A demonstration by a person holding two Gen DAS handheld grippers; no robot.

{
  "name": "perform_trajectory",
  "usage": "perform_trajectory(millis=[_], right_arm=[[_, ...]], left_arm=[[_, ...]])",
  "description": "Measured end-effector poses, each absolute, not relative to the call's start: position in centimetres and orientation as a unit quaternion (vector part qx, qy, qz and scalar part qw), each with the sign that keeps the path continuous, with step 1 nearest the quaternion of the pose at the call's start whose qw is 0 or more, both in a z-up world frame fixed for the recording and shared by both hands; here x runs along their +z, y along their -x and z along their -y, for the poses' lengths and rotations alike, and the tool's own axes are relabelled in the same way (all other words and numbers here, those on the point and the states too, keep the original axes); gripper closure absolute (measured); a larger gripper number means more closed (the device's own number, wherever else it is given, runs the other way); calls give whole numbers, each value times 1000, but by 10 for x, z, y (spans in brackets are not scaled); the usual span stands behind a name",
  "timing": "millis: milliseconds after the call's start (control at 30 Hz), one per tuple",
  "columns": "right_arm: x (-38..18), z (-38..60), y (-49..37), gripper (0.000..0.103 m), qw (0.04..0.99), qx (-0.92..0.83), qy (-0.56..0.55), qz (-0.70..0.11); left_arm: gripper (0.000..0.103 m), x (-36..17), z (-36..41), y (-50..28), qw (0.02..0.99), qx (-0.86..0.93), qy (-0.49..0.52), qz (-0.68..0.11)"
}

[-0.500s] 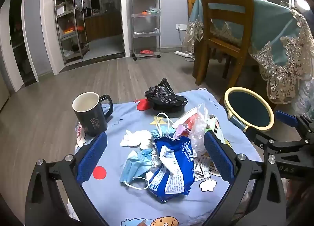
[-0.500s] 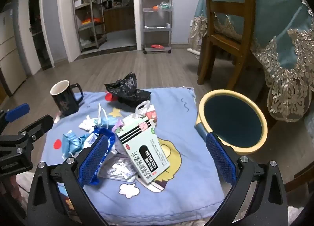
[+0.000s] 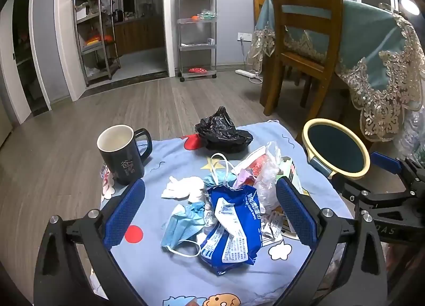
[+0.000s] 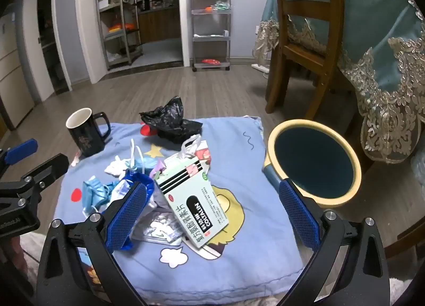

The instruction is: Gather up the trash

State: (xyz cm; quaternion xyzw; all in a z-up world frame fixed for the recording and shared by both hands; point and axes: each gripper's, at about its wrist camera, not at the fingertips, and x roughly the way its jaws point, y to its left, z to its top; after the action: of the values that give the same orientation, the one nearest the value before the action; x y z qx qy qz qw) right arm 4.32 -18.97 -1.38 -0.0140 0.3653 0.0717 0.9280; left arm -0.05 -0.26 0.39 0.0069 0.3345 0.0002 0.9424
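Left tool (image 3: 209,211): wide open, holds nothing, above the blue wrapper (image 3: 233,229).
Right tool (image 4: 212,211): wide open, empty, over the medicine box (image 4: 194,199).
Trash: piled mid-tabletop (image 4: 252,229).
Bin (image 4: 314,162): close beside, ready for trash.

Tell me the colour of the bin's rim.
Cream-yellow rim on the bin, dark teal inside; clearest in the right wrist view.

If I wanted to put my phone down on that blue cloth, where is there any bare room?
Bare cloth shows along the right side, between the medicine box and the round bin, and in the near left corner by the red dot, in front of the mug. The middle is crowded: face mask, blue wrapper, tissue, with a black bag behind.
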Motion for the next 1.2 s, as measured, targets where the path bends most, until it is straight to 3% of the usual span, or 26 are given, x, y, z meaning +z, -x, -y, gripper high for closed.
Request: perform_trajectory(millis=[1200], right_arm=[[-16, 189, -44, 4, 925, 71, 17, -372]], left_arm=[[6, 3, 2, 0, 941, 0, -8, -338]])
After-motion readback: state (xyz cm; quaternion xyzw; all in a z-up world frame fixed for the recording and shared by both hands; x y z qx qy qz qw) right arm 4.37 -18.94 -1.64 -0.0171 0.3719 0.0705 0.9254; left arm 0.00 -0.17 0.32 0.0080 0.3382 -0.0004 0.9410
